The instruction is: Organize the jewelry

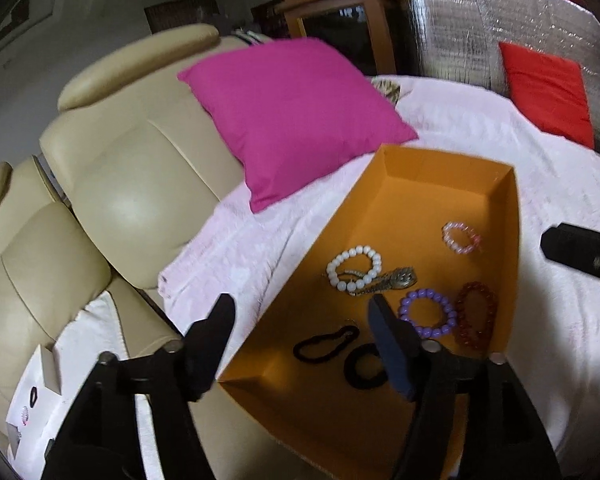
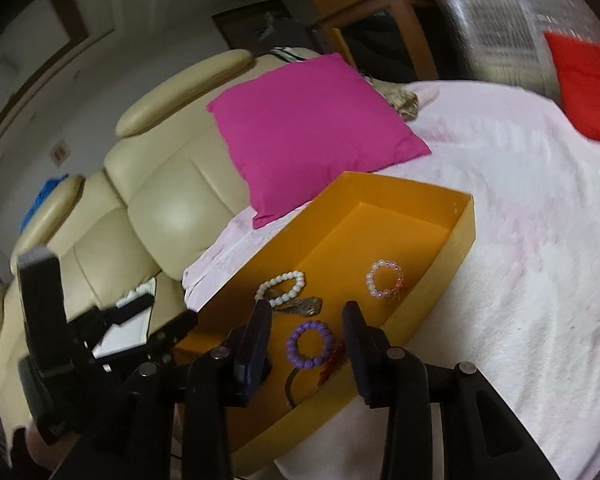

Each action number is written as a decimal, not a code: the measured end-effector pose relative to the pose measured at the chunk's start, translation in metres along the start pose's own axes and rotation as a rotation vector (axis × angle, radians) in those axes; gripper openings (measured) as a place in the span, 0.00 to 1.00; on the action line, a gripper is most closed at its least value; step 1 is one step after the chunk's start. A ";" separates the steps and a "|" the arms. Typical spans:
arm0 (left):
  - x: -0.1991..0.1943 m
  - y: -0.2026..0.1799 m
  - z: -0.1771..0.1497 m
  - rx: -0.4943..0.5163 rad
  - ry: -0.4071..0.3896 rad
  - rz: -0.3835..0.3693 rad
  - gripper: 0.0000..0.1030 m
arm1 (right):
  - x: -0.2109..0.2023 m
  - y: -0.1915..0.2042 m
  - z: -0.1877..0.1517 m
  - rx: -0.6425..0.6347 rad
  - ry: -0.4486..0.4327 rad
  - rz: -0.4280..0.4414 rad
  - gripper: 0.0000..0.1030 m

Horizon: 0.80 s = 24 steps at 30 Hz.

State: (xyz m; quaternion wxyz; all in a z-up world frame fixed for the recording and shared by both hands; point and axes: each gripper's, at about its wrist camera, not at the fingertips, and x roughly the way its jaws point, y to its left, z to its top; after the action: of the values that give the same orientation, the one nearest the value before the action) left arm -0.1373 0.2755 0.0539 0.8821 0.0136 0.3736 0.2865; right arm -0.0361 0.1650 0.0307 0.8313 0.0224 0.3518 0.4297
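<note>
An orange box (image 1: 432, 168) lies on the pink blanket; it also shows in the right wrist view (image 2: 462, 236). Inside lie a white bead bracelet (image 1: 354, 268) (image 2: 282, 282), a pink one (image 1: 460, 237) (image 2: 384, 279), a purple one (image 1: 428, 313) (image 2: 310, 344), a dark red one (image 1: 476, 314) (image 2: 332, 362), a metal watch (image 1: 392, 278) (image 2: 306, 306) and two black hair ties (image 1: 326, 343). My left gripper (image 1: 300, 320) is open and empty over the box's near left corner. My right gripper (image 2: 306, 332) is open and empty above the purple bracelet.
A magenta cushion (image 1: 296, 116) (image 2: 312, 128) leans beside the box. A red cushion (image 1: 548, 92) lies at the far right. Beige leather seats (image 1: 132, 184) stand left. A white card with small items (image 1: 32, 404) rests on the seat.
</note>
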 end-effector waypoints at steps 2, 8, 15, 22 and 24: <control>-0.017 0.004 0.001 0.000 -0.025 -0.010 0.69 | -0.010 0.008 -0.002 -0.017 0.001 -0.013 0.51; -0.066 0.016 -0.002 -0.037 -0.091 -0.004 0.84 | -0.057 0.036 -0.011 -0.042 -0.017 -0.084 0.55; -0.109 0.023 -0.009 -0.091 -0.119 0.150 0.86 | -0.099 0.073 -0.022 -0.102 -0.012 -0.207 0.60; -0.143 0.034 -0.018 -0.111 -0.133 0.137 0.86 | -0.127 0.097 -0.033 -0.121 -0.031 -0.299 0.61; -0.151 0.035 -0.018 -0.110 -0.134 0.149 0.86 | -0.132 0.100 -0.034 -0.119 -0.035 -0.314 0.62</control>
State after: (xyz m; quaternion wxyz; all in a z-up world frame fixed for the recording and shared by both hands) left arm -0.2512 0.2235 0.1479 0.8808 0.0122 0.2954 0.3697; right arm -0.1767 0.1226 0.1137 0.8942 -0.0746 0.3103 0.3140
